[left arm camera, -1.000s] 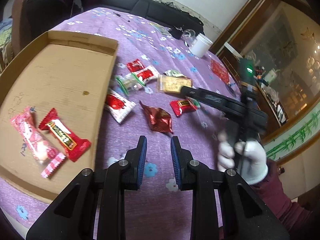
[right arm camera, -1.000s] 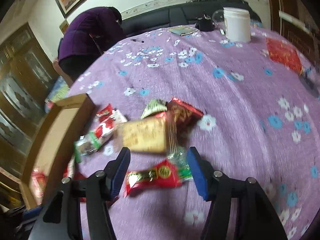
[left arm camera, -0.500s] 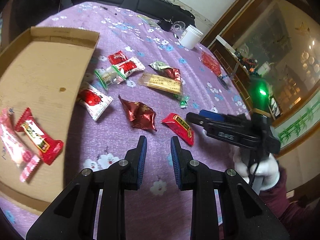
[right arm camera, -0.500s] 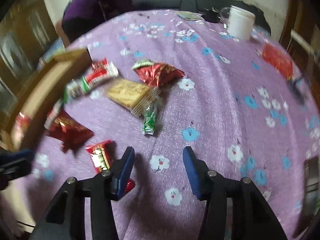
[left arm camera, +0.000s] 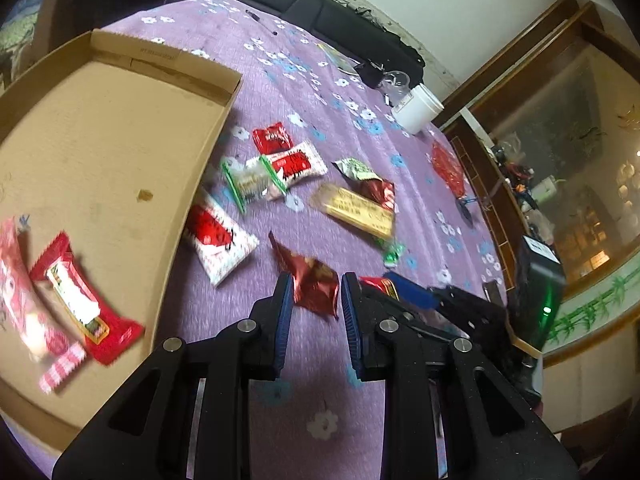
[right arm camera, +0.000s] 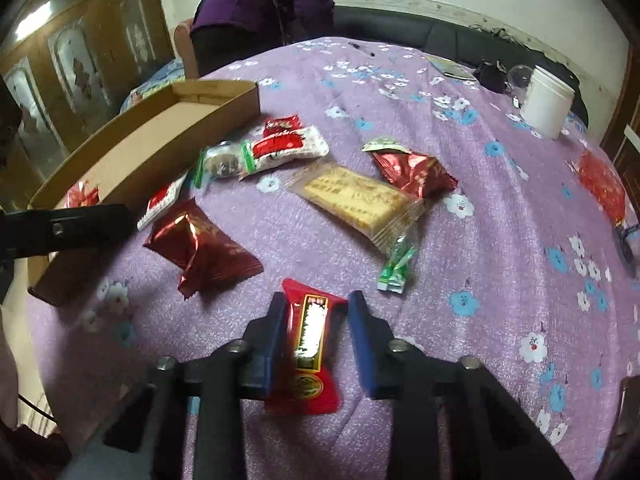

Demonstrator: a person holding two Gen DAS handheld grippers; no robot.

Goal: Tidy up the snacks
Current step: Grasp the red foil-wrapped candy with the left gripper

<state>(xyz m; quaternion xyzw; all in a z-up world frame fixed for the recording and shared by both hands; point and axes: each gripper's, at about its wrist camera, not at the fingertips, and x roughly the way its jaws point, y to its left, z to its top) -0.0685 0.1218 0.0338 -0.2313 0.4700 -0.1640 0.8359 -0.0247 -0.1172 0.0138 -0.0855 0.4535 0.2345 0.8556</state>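
Observation:
A shallow cardboard tray [left arm camera: 120, 128] lies at the table's left and holds a red bar [left arm camera: 76, 304] and a pink packet [left arm camera: 24, 304]. Loose snacks lie on the purple cloth. My left gripper [left arm camera: 314, 284] is open with a dark red foil packet [left arm camera: 314, 282] between its fingertips. My right gripper [right arm camera: 318, 312] is open astride a red snack bar [right arm camera: 310, 340] lying on the cloth. The tray [right arm camera: 132, 152] and the foil packet [right arm camera: 200, 246] also show in the right wrist view.
A yellow biscuit pack [right arm camera: 356, 200], a second foil packet [right arm camera: 416, 172], a small green sachet [right arm camera: 396, 264], white-red packets [right arm camera: 284, 148] and a green-edged pack [right arm camera: 220, 164] lie mid-table. A white jar [right arm camera: 546, 100] stands far right. A person in purple [right arm camera: 264, 4] bends behind the table.
My right gripper has moved down and over the red snack bar, which now sits between its fingers. My left gripper has moved up to the dark red foil packet.

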